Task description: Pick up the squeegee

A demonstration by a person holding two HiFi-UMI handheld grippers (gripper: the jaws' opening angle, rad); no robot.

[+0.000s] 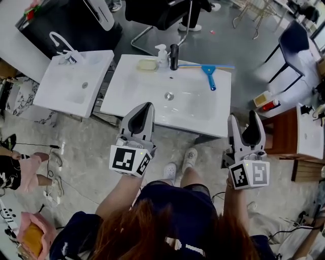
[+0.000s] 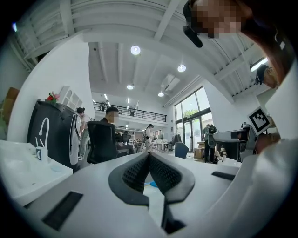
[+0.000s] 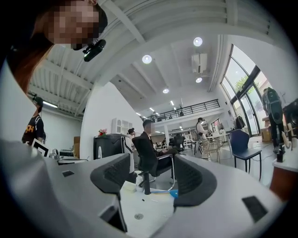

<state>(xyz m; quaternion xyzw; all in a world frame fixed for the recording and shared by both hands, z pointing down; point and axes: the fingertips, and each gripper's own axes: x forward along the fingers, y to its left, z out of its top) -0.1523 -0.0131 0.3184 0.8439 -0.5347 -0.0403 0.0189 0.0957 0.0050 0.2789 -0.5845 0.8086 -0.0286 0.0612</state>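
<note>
The blue squeegee [image 1: 208, 72] lies on the back right rim of the white sink [image 1: 203, 114], blade along the rear edge, handle pointing forward. Both grippers hover near the sink's front edge, well short of it. My left gripper [image 1: 148, 105] is over the front left part, jaws pressed together on nothing. My right gripper [image 1: 245, 118] hangs off the front right corner, jaws apart and empty. In the left gripper view a sliver of the squeegee [image 2: 152, 184] shows below the shut gripper [image 2: 149, 156]. The right gripper [image 3: 151, 173] frames the squeegee [image 3: 174, 192] between its fingers.
On the sink's back rim stand a black faucet [image 1: 174, 56], a soap dispenser [image 1: 161, 53] and a yellow soap dish [image 1: 147, 64]. A second white sink [image 1: 76, 84] sits to the left. A wooden cabinet [image 1: 284, 133] stands right, an office chair [image 1: 162, 12] behind.
</note>
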